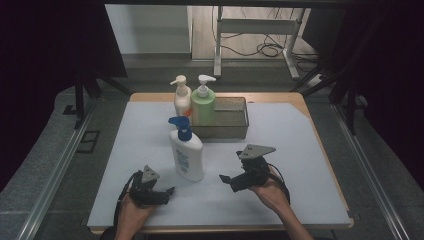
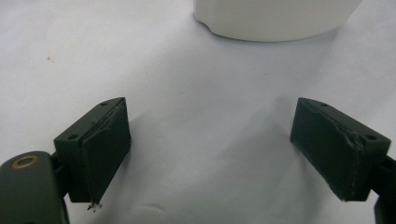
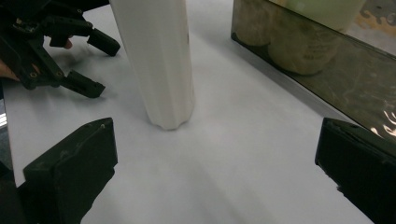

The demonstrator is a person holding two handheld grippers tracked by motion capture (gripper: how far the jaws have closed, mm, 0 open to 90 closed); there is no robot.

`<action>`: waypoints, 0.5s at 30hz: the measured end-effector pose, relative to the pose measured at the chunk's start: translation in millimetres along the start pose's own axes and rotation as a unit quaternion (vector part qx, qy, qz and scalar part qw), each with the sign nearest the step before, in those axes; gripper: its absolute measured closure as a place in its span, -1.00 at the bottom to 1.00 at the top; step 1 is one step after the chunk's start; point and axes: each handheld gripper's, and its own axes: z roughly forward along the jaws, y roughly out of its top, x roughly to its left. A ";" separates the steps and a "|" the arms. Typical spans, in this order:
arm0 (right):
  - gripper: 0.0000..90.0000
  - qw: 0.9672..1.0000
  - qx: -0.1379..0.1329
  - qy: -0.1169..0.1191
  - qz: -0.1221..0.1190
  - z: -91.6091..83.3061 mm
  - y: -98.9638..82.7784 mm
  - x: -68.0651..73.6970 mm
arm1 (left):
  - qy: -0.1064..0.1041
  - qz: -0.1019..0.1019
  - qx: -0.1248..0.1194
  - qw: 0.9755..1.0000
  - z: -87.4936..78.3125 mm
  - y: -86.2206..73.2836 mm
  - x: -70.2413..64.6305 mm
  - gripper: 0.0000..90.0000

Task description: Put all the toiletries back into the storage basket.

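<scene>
left gripper (image 1: 167, 191) open, nothing in it | right gripper (image 1: 226, 181) open too – I see free mat between both | bottle (image 1: 187, 156) upright, near tray (image 1: 235, 131) edge

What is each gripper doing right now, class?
Left gripper: open, holding nothing.
Right gripper: open, holding nothing.

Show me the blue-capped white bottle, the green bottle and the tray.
Blue-capped white bottle (image 1: 188, 157), high view, on its labelled front.
Green bottle (image 1: 203, 107), high view, on the middle of its body.
Tray (image 1: 235, 131), high view, on its near wall.
</scene>
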 end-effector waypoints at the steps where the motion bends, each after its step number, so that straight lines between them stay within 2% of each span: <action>1: -1.00 1.000 0.000 0.001 0.001 1.4 1.8 0.3 | 0.000 0.000 0.000 1.000 0.0 0.0 0.0 -0.73; 7: -1.00 1.000 0.005 -0.001 -0.010 11.0 13.7 4.8 | 0.000 0.000 0.000 1.000 0.0 0.0 0.0 -0.73; 15: -1.00 1.000 0.011 0.016 -0.024 24.5 32.5 11.9 | 0.000 0.000 0.000 1.000 0.0 0.0 0.1 -0.74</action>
